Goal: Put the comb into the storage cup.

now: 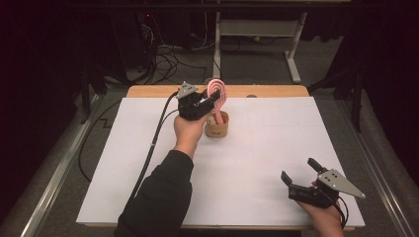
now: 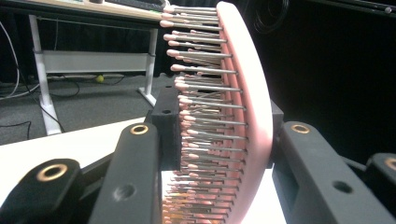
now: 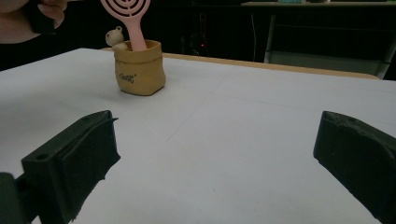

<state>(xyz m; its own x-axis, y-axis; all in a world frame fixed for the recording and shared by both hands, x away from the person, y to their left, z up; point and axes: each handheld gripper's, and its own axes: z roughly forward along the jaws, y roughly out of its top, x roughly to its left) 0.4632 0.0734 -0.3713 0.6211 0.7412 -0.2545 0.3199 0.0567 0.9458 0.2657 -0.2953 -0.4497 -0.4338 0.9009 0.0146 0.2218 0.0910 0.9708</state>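
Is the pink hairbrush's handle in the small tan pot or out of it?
In: the pink hairbrush stands upright, handle down inside the small tan pot.

- A lab or recording room is being shown, dark around its edges.
- A white sheet (image 1: 257, 163) is being used to cover the table (image 1: 276, 91).
- Cables (image 1: 168, 57) are being left on grey carpet beside a metal desk frame (image 1: 257, 29).

High view looks down on the white table (image 1: 247, 163) from above; both gripper views sit low — sharing the pink hairbrush (image 2: 243, 93).

White sheet (image 1: 257, 163) on wood table (image 1: 276, 91); grey desk frame (image 1: 257, 29), cables (image 1: 165, 57) behind.
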